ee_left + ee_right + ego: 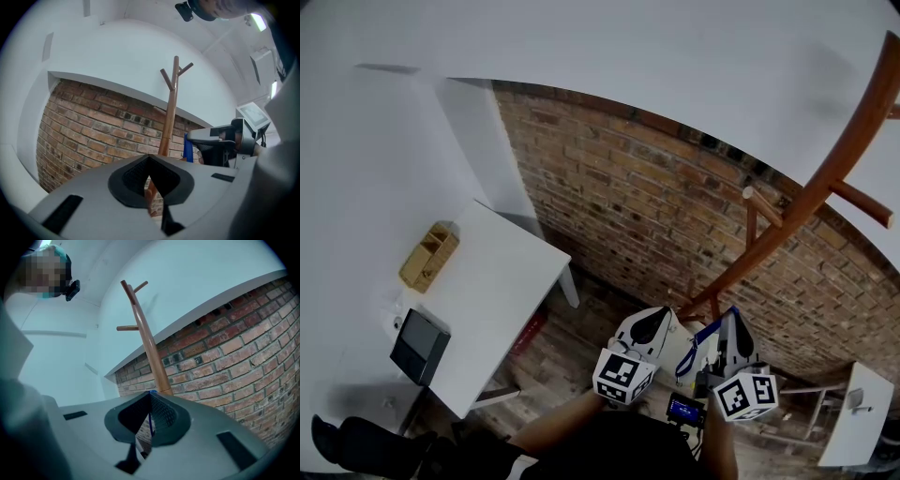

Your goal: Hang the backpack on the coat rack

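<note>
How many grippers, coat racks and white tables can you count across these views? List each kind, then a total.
Grippers: 2, the left gripper and the right gripper
Wooden coat rack: 1
White tables: 2
Total: 5

A wooden organizer (428,256) is sitting on the white bench (502,300) at left, a dark boxy device (420,346) lying nearer, a brick wall (656,206) rising behind.

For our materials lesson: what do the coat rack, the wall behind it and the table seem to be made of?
Coat rack: likely wood, with a smooth reddish-brown varnish and rounded pegs.
Wall: bare red brick, rough, with visible mortar joints.
Table: white matte top, possibly laminate; I cannot tell.
</note>
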